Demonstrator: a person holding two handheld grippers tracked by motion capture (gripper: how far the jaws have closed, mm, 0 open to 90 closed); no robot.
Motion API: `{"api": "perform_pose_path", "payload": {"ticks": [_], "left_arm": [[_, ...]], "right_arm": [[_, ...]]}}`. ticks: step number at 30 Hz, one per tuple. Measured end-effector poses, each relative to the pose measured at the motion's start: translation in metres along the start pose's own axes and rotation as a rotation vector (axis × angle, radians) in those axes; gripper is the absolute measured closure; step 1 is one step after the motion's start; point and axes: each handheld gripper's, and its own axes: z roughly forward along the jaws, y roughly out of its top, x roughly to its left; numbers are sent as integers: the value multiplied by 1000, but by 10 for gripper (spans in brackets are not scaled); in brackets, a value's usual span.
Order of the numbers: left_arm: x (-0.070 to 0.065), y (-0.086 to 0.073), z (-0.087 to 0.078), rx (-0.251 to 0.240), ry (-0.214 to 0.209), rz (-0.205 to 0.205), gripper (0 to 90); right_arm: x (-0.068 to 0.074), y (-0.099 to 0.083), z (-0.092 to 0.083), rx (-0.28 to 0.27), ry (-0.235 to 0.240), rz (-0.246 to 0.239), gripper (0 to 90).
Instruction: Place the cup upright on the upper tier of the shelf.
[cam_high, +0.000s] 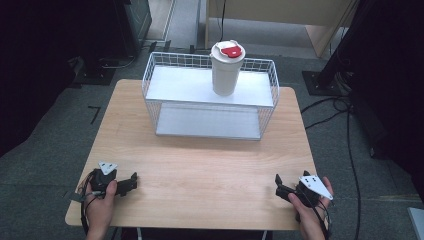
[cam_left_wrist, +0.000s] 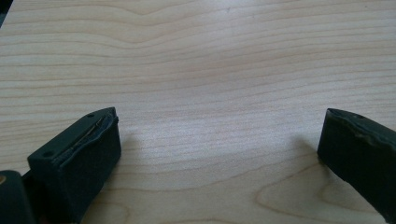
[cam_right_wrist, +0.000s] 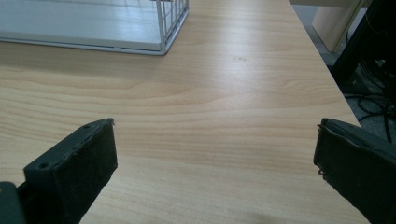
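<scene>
Left tool, lower left of the high view: resting on the counter in a hand, jaws standing wide with bare wood grain between them in the left gripper view, gripping nothing. Right tool, lower right: likewise parked at the near edge, jaws spread wide and empty, angling toward the rack. White wire rack, upper centre: two shelves, sitting at the far side of the counter. White cup with red-and-white lid: standing upright on the top shelf, well apart from both tools, probably the item awaiting pickup; wide jaws are suiting its girth.
</scene>
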Motion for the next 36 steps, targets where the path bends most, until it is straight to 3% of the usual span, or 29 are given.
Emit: {"api": "perform_pose_path", "payload": {"ticks": [10, 13, 16, 18, 25, 30, 36], "left_arm": [[0, 0, 0, 0, 0, 0, 0], [0, 0, 0, 0, 0, 0, 0], [0, 0, 0, 0, 0, 0, 0], [0, 0, 0, 0, 0, 0, 0], [0, 0, 0, 0, 0, 0, 0], [0, 0, 0, 0, 0, 0, 0], [0, 0, 0, 0, 0, 0, 0]], "right_arm": [[-11, -7, -4, 94, -14, -11, 0], [-15, -9, -6, 149, -40, -60, 0], [-17, -13, -7, 194, -128, -162, 0], [-19, -15, -7, 212, -162, -214, 0], [-24, -14, -7, 236, -119, -176, 0], [-35, -13, -5, 295, -25, -70, 0], [-35, -13, -5, 300, -25, -53, 0]]}}
